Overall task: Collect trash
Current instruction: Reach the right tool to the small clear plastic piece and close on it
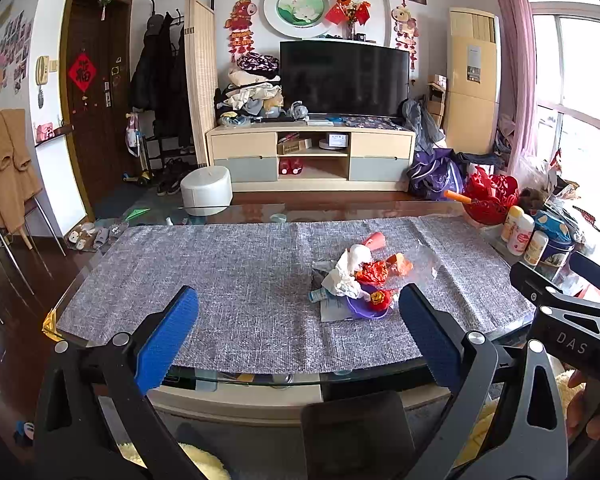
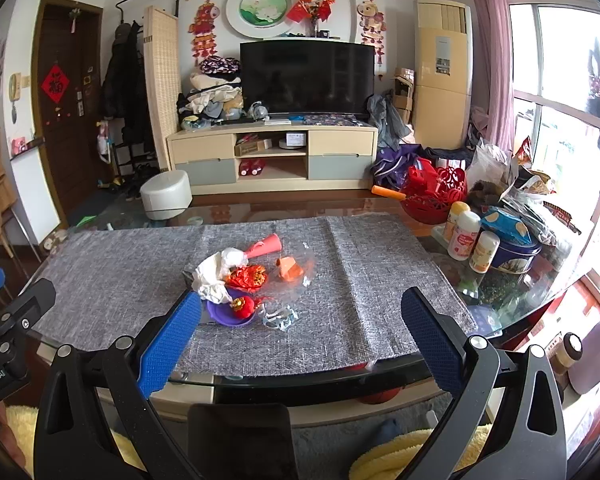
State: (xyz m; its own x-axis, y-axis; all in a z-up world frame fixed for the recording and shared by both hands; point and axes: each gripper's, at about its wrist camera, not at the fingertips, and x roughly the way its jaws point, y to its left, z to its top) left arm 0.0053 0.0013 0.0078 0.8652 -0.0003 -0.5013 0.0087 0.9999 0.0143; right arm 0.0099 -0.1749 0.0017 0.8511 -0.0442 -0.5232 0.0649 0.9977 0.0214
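Your left gripper (image 1: 298, 322) is spread wide with nothing between its blue pads (image 1: 168, 336), hanging over the near edge of the glass table (image 1: 260, 380). Your right gripper (image 2: 300, 326) is spread just as wide and just as empty, also above the table's near edge. In the left view, the right gripper's black body sits at the far right, close beside yours.

Just past the fingertips lies the trash pile (image 2: 252, 280), in the middle of the grey cloth (image 2: 360, 280) that covers most of the table. In the pile you have a crumpled white tissue (image 2: 212, 272) touching a purple lid (image 2: 228, 314), a small red ornament (image 2: 246, 305) resting on that lid, a red crinkled wrapper (image 2: 248, 274), an orange lump (image 2: 290, 268) on clear plastic film, and a pink cone (image 2: 266, 245) at the far side. A twist of clear plastic (image 2: 280, 316) lies just beside the lid, nearer your right gripper.

Farther out, at the table's right end, stand three small bottles (image 2: 466, 236) next to a blue tin (image 2: 514, 256) and a red basket (image 2: 436, 192). Beyond the table a television (image 2: 306, 76) sits on a low cabinet (image 2: 272, 156).
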